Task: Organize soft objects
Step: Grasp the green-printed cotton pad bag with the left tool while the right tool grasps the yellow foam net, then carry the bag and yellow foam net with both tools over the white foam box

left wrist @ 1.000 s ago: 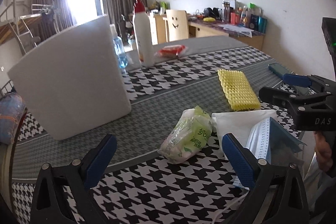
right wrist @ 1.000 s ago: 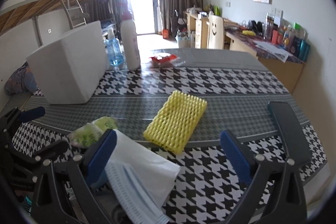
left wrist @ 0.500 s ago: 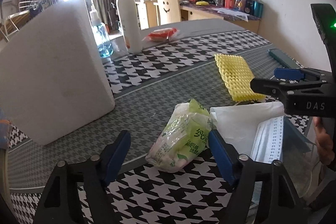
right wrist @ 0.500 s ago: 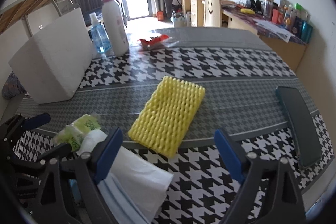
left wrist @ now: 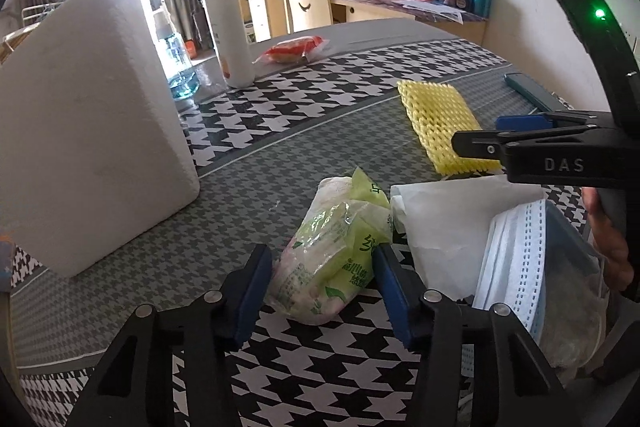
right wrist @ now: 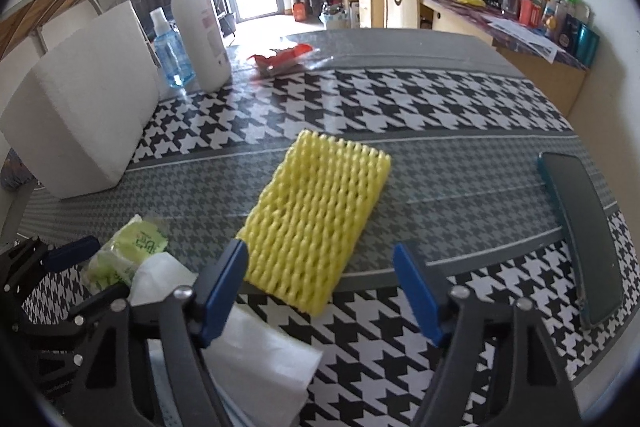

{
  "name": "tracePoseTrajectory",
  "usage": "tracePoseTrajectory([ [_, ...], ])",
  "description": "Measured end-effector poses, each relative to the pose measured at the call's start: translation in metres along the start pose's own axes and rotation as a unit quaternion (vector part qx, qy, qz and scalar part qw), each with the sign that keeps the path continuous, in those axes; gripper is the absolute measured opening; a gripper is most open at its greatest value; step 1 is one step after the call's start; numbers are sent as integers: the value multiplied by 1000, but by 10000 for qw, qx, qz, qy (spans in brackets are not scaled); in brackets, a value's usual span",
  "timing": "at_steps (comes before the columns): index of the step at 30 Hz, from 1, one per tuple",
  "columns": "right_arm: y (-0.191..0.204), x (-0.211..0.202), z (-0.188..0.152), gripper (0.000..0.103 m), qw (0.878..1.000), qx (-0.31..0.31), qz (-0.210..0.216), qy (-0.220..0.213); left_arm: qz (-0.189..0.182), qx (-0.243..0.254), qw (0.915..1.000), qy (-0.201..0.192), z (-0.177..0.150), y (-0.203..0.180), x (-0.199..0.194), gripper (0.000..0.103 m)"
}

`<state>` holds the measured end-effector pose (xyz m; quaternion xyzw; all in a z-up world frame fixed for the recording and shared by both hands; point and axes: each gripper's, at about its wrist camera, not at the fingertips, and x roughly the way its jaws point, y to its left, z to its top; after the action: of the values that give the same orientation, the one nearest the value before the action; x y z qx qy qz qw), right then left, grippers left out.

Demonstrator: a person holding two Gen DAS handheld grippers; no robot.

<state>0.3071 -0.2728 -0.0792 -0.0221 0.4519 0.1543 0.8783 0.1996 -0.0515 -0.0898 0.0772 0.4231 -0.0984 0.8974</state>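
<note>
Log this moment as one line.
left gripper: closing around green packet | right gripper: closing over yellow foam net | neither lifted

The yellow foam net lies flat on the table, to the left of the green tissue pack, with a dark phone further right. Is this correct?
Not quite. The yellow foam net lies to the right of the green tissue pack, not left, as the right wrist view shows. It does lie flat on the table, with the dark phone further right.

Left gripper (left wrist: 322, 291) at lower centre of its own view, blue pads either side of a green packet (left wrist: 340, 251), jaws closing, right gripper (right wrist: 320, 287) low in its view, jaws closing, a hand (left wrist: 612, 239) at the right edge.
</note>
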Motion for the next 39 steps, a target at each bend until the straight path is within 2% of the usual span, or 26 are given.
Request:
tracePoseTrajectory([
  [6,-1,7,0,64,9998,45,123,126,-46,35,10000,-16,-1,-2,0,46],
  [11,2,6,-1,44,9993,13,335,163,-163,-36,9999,-30,-1,0,-3,38],
  [18,3,-3,-1,15,9990,36,440,107,-263,-83,9993,-247,-2,1,-18,37],
  [27,8,-30,-1,13,9990,-61,383,-231,-256,-158,9976,-617,-3,5,-45,37],
  [39,33,-83,6,13,9935,-421,463,-954,86,-221,9925,-1202,5,16,-88,37],
])
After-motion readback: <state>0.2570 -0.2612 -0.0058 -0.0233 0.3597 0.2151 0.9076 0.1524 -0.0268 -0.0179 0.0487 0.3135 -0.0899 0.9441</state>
